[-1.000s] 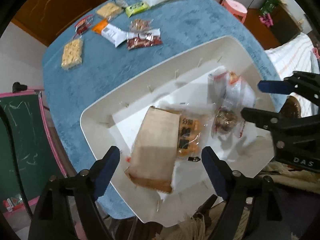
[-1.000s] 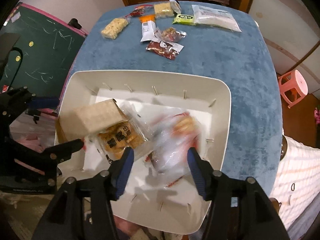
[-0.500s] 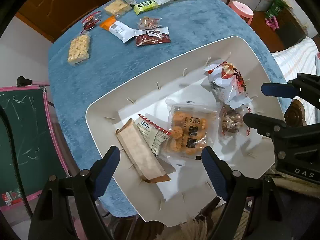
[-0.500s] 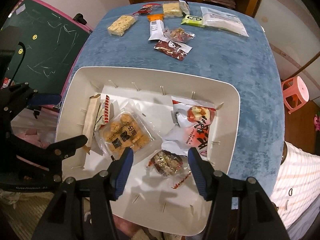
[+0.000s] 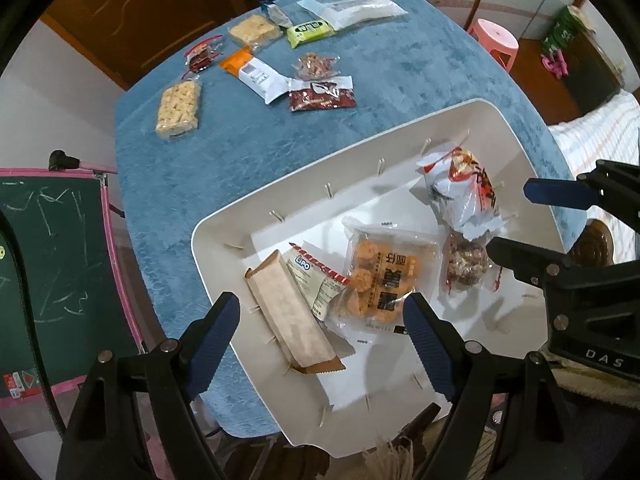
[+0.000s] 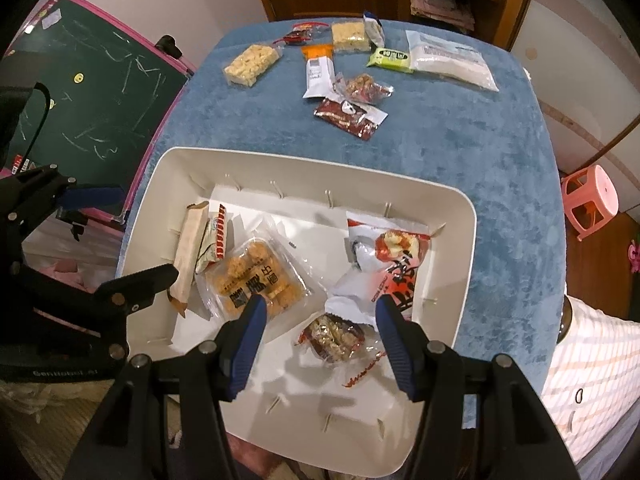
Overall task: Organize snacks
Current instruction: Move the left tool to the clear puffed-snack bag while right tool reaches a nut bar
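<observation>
A white bin (image 5: 224, 228) (image 6: 464, 240) sits on the near part of the blue table (image 5: 400, 80). Inside lie a brown paper bag (image 5: 288, 316) (image 6: 190, 252), a Lipo packet (image 5: 316, 280), an orange cookie pack (image 5: 384, 276) (image 6: 256, 276), a red-and-white bag (image 5: 464, 188) (image 6: 392, 256) and a small nut pack (image 5: 464, 268) (image 6: 332, 336). My left gripper (image 5: 320, 308) (image 6: 147, 234) hangs open above the brown bag and cookies, holding nothing. Over the nut pack, my right gripper (image 6: 320, 308) (image 5: 509, 218) is open and empty too.
Several loose snacks lie at the table's far side: a puffed rice bar (image 5: 178, 110), an orange-white bar (image 5: 256, 74), a red packet (image 5: 322, 98), a green pack (image 5: 310, 32), a large white bag (image 5: 352, 6). A chalkboard (image 5: 48, 264) stands left, a pink stool (image 6: 588, 200) right.
The brown bag and the red-and-white bag, blurred between the fingers a second ago, have come to rest in the bin. The brown bag now leans on its side by the Lipo packet.
</observation>
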A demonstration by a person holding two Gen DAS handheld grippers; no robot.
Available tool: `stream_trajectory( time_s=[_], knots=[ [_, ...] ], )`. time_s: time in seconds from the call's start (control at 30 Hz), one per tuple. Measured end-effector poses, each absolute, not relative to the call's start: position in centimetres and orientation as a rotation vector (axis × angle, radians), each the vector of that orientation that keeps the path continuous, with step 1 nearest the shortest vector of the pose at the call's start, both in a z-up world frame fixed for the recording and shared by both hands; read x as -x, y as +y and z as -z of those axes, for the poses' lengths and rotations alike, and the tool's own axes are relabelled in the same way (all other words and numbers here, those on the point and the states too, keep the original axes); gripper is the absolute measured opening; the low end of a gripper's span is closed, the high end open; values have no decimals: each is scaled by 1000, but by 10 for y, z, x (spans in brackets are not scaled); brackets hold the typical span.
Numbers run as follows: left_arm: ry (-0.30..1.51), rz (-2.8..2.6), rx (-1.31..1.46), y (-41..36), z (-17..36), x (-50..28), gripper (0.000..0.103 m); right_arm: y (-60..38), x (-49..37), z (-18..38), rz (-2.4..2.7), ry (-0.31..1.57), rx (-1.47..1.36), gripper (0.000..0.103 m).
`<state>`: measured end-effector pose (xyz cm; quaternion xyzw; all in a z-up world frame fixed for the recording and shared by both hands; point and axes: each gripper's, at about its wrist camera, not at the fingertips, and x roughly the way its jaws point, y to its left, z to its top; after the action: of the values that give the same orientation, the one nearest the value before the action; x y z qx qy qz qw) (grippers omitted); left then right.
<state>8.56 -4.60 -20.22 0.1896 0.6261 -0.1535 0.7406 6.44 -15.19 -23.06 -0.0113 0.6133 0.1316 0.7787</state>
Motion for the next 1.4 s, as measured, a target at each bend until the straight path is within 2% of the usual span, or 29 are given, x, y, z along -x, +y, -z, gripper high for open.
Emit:
stream_trajectory(
  time_s=[0.33, 0.97, 1.17, 1.4],
  knots=[
    [1278, 247, -345, -45, 166, -108, 83, -176, -84, 206, -285, 1241, -15, 57],
    [921, -61, -299, 0, 41, -149, 84, -215, -165, 147, -291, 1044, 28, 57],
    [897, -62, -318, 18, 41, -175, 86, -206, -198, 145, -266, 1046, 30, 57],
    [999, 54, -340, 24, 88, -253, 86, -201, -249, 167, -214, 1128, -97, 57]
  ],
)
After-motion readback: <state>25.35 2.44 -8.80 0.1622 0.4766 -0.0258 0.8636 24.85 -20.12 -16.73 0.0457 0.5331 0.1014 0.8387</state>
